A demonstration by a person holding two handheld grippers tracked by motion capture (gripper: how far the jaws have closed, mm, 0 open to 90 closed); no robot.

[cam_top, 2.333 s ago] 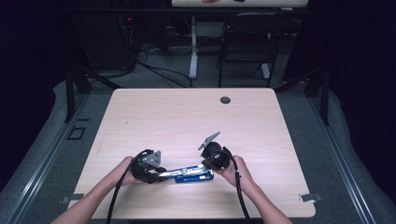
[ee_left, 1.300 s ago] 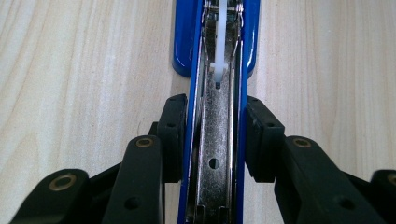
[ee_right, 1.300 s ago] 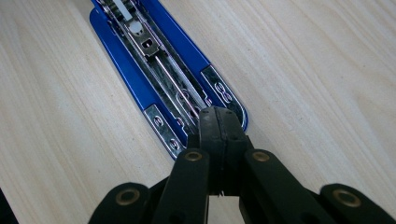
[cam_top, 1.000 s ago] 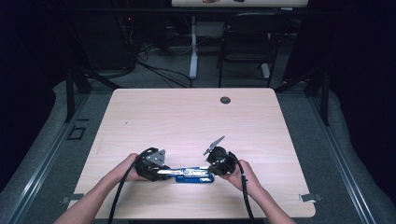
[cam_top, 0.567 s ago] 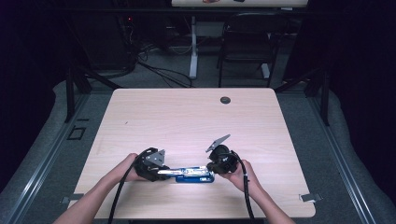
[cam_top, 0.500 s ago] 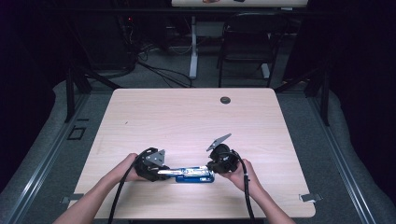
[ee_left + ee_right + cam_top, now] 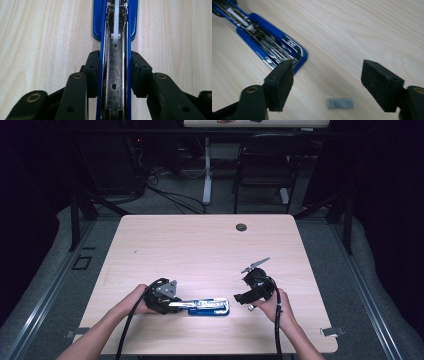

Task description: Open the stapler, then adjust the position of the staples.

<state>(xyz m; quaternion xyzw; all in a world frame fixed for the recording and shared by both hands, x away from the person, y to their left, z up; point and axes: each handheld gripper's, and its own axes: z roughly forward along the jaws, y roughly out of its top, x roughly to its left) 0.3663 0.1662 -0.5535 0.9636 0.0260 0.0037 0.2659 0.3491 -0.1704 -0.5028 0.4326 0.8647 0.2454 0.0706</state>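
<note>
Stapler lying open near the table's front edge

Left gripper (image 7: 172, 304) clamps the blue stapler (image 7: 207, 306) by its bright metal channel (white pusher inside); right gripper (image 7: 328, 85), jaws just opened wide, hovers over a small grey strip of staples (image 7: 340, 103).

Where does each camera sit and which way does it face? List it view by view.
High view: fixed above the person's side, looking forward and down at the table; both forearms, left gripper and right gripper show.
Left gripper view: rides that gripper, looking along its jaws clamped on the open blue stapler.
Right gripper view: looks along open jaws at a staple strip on the table.
Shared: all three show the stapler.
</note>
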